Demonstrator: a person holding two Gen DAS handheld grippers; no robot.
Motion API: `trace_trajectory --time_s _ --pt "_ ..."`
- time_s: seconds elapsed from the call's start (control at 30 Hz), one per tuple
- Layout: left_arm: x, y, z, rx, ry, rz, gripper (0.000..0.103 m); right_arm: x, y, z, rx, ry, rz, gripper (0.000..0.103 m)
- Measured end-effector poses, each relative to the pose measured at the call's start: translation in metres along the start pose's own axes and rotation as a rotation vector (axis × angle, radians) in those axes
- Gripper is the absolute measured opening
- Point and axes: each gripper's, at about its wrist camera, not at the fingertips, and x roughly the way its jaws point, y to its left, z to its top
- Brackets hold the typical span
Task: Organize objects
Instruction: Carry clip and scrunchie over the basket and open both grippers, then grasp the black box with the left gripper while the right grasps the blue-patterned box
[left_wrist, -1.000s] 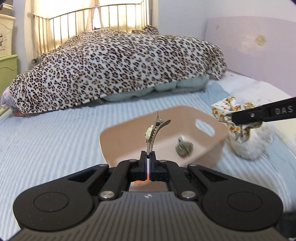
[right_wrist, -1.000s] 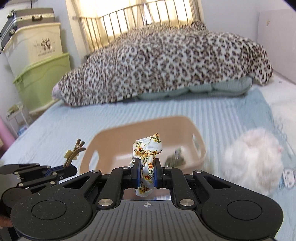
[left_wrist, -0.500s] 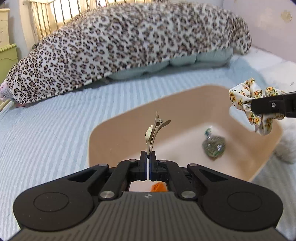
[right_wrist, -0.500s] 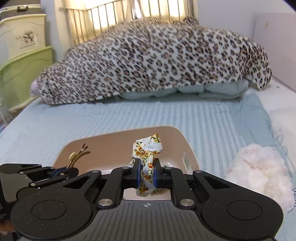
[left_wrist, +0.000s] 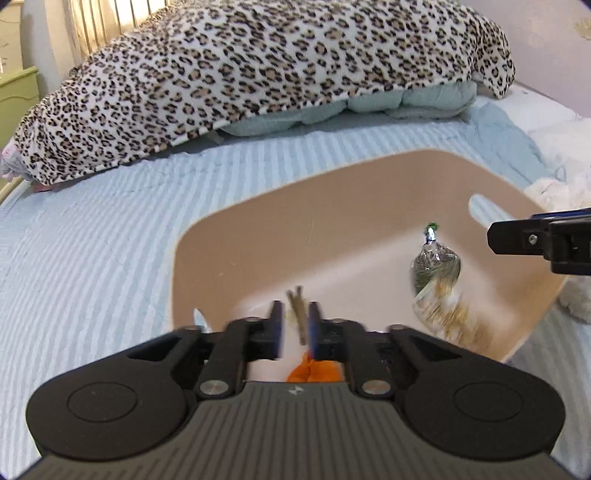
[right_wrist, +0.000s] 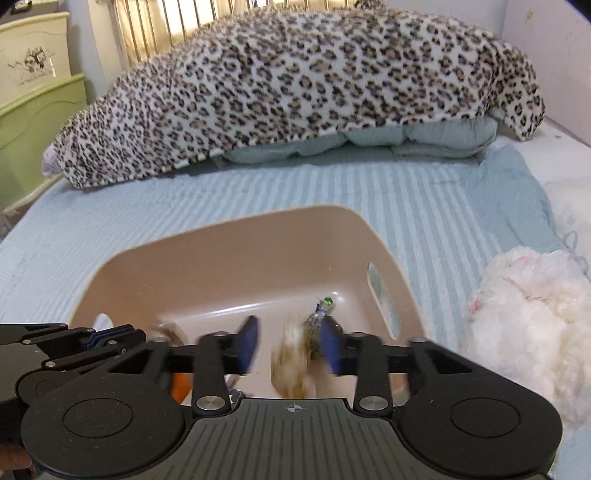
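Observation:
A beige plastic basket (left_wrist: 258, 221) (right_wrist: 229, 258) sits on the striped blue bed. My left gripper (left_wrist: 295, 325) is open above the basket's near side, and the metal hair clip (left_wrist: 299, 314) is a blur dropping between its fingers. My right gripper (right_wrist: 290, 345) is open above the basket, and the floral scrunchie (right_wrist: 291, 362) (left_wrist: 447, 306) is a blur falling from it. A small clear bag of greenish bits (left_wrist: 434, 262) (right_wrist: 317, 314) and an orange item (left_wrist: 312, 371) lie in the basket.
A leopard-print blanket (left_wrist: 258, 74) over pale green pillows lies across the far side of the bed. A fluffy white plush (right_wrist: 532, 317) sits right of the basket. Green and cream drawers (right_wrist: 33, 110) stand at the left.
Both grippers opened over the basket. The hair clip left the left gripper and the scrunchie left the right one; both are falling into the basket. The cameras moved closer and lower.

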Motion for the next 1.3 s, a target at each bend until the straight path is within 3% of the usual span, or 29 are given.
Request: trace_trajectory --time_s 0.03,0.1,0.3,0.4,0.77,1.07,1.3 --pt "-0.007 -0.001 0.001 -0.003 -0.012 0.005 0.056 -0.009 0.0 0.0 -0.002 -0.014 0.002 0.061" --pt "-0.024 -0.002 0.0 -0.005 -0.053 0.019 0.073 -0.025 -0.002 0.0 -0.006 -0.033 0.004 0.068" --pt "-0.065 -0.008 -0.008 -0.027 -0.09 0.011 0.092 -0.067 -0.005 -0.015 -0.012 -0.041 0.005 0.085" --pt "-0.079 -0.01 -0.018 -0.047 -0.091 0.006 0.092 -0.079 -0.006 -0.028 -0.021 -0.02 0.001 0.092" --pt "-0.087 -0.021 -0.058 -0.065 -0.008 -0.027 0.092 -0.077 -0.021 -0.076 -0.044 0.086 -0.05 0.094" --pt "-0.05 -0.035 -0.083 -0.078 0.081 -0.062 0.092 -0.048 -0.041 -0.104 -0.035 0.154 -0.105 0.094" --pt "-0.026 -0.053 -0.087 -0.117 0.095 -0.118 0.092 -0.034 -0.058 -0.108 -0.012 0.185 -0.123 0.094"
